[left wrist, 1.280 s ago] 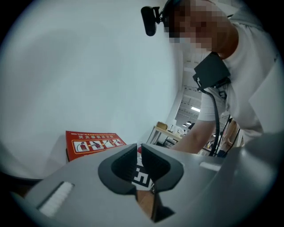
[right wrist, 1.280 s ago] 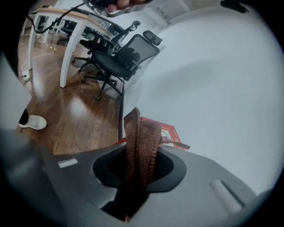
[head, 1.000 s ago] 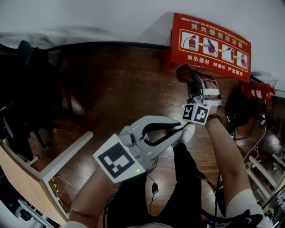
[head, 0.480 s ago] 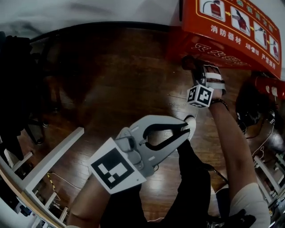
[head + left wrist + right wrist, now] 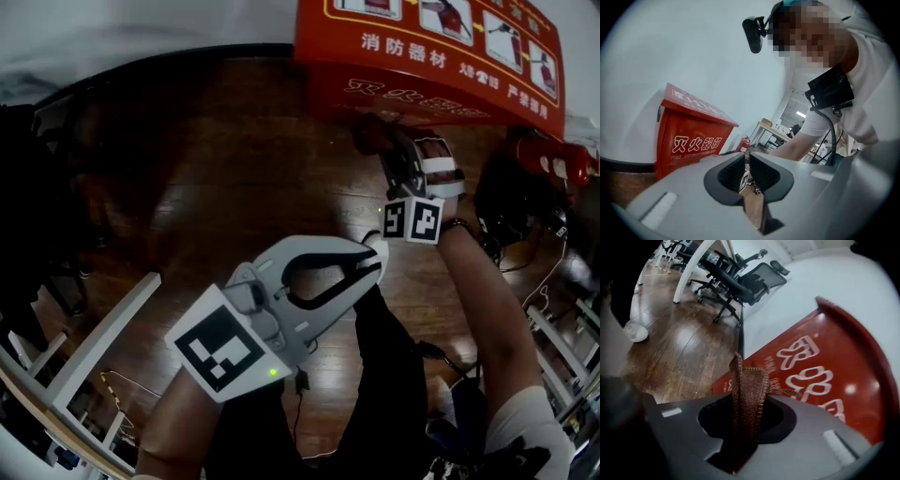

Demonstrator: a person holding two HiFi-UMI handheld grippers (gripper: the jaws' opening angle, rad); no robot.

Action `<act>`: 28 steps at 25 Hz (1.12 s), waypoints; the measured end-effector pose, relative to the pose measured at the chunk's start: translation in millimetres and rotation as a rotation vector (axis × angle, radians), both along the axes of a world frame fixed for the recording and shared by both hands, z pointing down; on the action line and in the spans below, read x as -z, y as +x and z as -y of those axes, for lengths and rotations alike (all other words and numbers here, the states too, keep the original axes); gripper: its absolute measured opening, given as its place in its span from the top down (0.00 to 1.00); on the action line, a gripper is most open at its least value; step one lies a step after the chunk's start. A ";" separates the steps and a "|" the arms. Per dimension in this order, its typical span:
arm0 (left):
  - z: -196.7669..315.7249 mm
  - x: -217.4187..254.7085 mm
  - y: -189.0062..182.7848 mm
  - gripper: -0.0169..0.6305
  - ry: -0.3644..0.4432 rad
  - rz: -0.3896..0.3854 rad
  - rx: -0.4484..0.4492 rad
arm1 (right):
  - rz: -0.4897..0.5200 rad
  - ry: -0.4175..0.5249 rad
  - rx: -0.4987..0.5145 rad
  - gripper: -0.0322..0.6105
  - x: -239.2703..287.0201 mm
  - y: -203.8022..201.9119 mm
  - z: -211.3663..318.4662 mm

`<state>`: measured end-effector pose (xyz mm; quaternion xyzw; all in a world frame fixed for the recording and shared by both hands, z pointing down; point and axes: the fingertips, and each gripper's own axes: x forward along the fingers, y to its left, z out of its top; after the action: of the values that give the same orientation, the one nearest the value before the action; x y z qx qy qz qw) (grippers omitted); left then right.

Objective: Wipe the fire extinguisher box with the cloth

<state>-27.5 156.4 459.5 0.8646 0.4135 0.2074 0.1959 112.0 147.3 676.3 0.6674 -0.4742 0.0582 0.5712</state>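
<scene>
Seen from the head view, my right gripper (image 5: 380, 142) holds the brown cloth (image 5: 367, 131) near the red fire extinguisher box (image 5: 412, 94) at far right, with my left gripper (image 5: 373, 261) nearer (empty); the left gripper view shows its jaws drawn together, and the right gripper view shows jaws clamped on the cloth.

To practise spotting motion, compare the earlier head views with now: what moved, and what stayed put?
The right gripper has carried the cloth along the front of the box, from near its left corner toward the middle; the box also fills more of the head view. Unchanged: right gripper shut on the cloth; left gripper shut, empty, held low.
</scene>
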 end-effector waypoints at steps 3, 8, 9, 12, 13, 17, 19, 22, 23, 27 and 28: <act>-21.0 25.1 5.8 0.93 -0.019 0.005 -0.030 | -0.080 0.078 -0.008 0.80 83.0 10.7 -21.9; -60.7 59.3 6.9 0.93 -0.029 -0.005 -0.107 | -0.217 0.121 -0.028 0.80 171.2 36.4 -57.6; -66.2 63.7 7.0 0.93 -0.035 -0.007 -0.119 | -0.231 0.118 -0.034 0.80 176.5 40.4 -62.1; -78.0 67.2 8.6 0.93 -0.043 -0.005 -0.133 | -0.252 0.091 -0.046 0.80 169.0 49.2 -72.2; -80.8 65.3 9.8 0.93 -0.040 -0.006 -0.137 | -0.251 0.082 -0.052 0.80 161.3 52.5 -74.8; -84.5 45.7 10.5 0.93 -0.018 -0.004 -0.160 | -0.228 0.070 -0.078 0.80 119.9 60.6 -78.7; -82.1 28.0 12.3 0.93 -0.010 -0.001 -0.146 | -0.212 0.052 -0.076 0.80 90.1 62.1 -80.0; -78.2 1.9 22.3 0.93 -0.009 0.009 -0.119 | -0.181 0.021 -0.091 0.80 42.7 68.4 -84.7; -77.8 -5.4 26.2 0.93 -0.003 0.008 -0.118 | -0.167 0.011 -0.098 0.80 26.2 69.8 -86.6; -76.8 -26.5 43.8 0.93 0.012 -0.009 -0.126 | -0.105 -0.048 -0.116 0.80 -45.9 73.7 -93.2; -76.0 -30.8 48.7 0.93 0.007 -0.012 -0.124 | -0.090 -0.064 -0.118 0.80 -63.6 74.4 -94.1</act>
<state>21.2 232.3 490.3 0.8393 0.4666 0.2153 0.1772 186.5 241.4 739.9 0.6777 -0.4057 0.0771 0.6084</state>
